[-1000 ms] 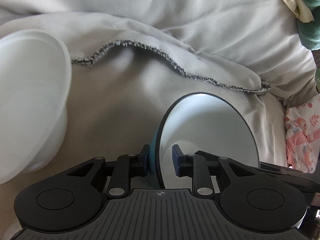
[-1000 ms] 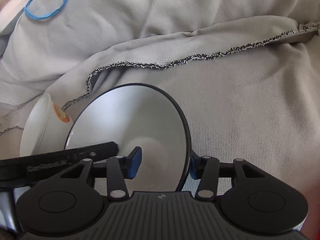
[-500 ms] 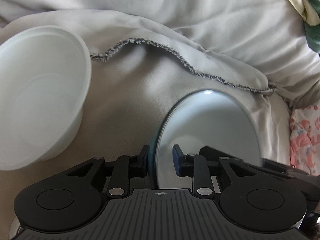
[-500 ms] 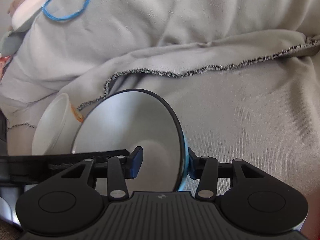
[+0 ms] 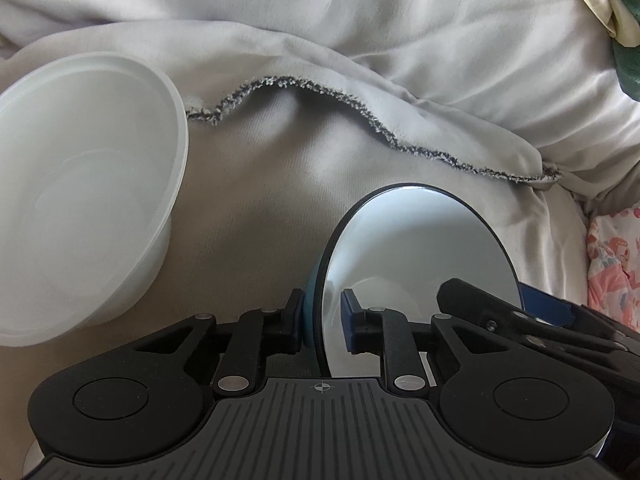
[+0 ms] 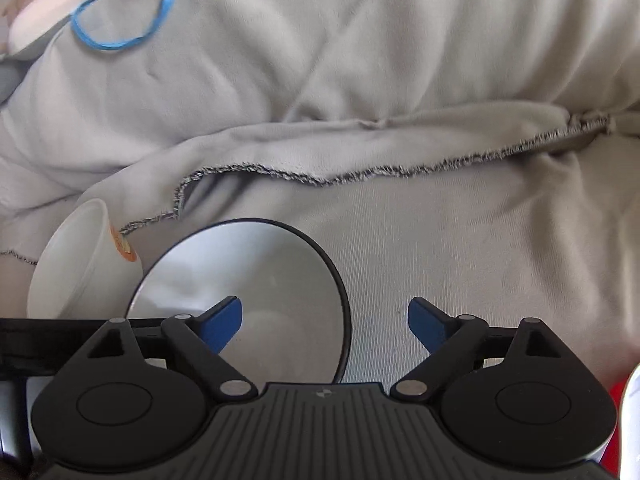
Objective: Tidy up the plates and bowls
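Left tongs (image 5: 322, 326): closed on the rim of the dark-rimmed bowl (image 5: 416, 276), one pad on the bluish outer wall, the other on the glossy white inside; lower centre of the left wrist view.
Right tongs (image 6: 325, 320): spread wide and holding nothing; the left pad hangs over the same bowl (image 6: 244, 304), the right pad is clear of the rim, over the grey blanket (image 6: 460, 248).
Bowl in hand: tilted on edge, low in both views, carried by the left tongs alone.
Plastic bowl (image 5: 80, 196): translucent white, tipped on its side at the left of the left wrist view; it shows again at the lower left of the right wrist view (image 6: 76, 264), just beside the held bowl, with an orange sticker on its wall.
Done so far: the dark-rimmed bowl appears handed over to one side.
Left to do: by my reading, nesting or stacking the two bowls; no finished stack and no plates are in sight.
Surface: a rumpled bed cover with a frayed dark hem.
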Tool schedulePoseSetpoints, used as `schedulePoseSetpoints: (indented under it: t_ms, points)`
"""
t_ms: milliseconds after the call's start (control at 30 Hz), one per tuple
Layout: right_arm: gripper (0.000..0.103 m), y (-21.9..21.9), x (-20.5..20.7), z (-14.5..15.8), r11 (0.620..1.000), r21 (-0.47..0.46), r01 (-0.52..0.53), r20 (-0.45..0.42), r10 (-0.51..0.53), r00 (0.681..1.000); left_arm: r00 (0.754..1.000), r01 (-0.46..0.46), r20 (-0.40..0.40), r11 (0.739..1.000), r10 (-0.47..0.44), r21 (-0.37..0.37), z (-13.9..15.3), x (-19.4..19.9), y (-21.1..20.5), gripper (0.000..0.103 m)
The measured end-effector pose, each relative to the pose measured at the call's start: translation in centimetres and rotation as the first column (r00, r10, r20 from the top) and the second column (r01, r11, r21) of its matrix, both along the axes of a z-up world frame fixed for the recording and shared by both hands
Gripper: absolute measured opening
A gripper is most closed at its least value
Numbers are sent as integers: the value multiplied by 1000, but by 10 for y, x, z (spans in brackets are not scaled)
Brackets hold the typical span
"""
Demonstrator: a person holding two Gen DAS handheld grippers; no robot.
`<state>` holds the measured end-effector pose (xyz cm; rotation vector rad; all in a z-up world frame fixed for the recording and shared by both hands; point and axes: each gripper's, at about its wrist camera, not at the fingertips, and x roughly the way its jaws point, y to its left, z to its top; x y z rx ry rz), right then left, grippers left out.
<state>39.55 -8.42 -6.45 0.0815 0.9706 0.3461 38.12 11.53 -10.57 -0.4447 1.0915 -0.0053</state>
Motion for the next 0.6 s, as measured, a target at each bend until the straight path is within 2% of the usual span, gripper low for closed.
schedulePoseSetpoints:
  t_ms: [100, 200, 233, 300, 400, 600]
  points:
    - [91, -1, 4, 0, 999, 10, -35, -19, 35, 999, 1000, 6, -7, 1000, -6, 1, -2, 1, -1, 22]
    - [87, -1, 10, -9, 999, -23, -34, -74, 32, 997, 1000, 11, -10, 1000, -11, 6, -3, 3, -2, 22]
    - [75, -2, 12, -13, 1000, -22, -20, -87, 18, 996, 1000, 11, -12, 1000, -11, 4, -3, 3, -2, 22]
    - [40, -4, 15, -23, 1000, 9, -24, -141, 25, 990, 1000, 11, -13, 1000, -11, -1, -4, 4, -2, 22]
    - [34, -6, 15, -28, 997, 70, -31, -164, 43, 986, 1000, 14, -15, 1000, -14, -4, -6, 5, -1, 22]
    - [34, -5, 14, -30, 994, 103, -31, -148, 46, 988, 1000, 4, 1, 1000, -3, -30, -9, 6, 4, 22]
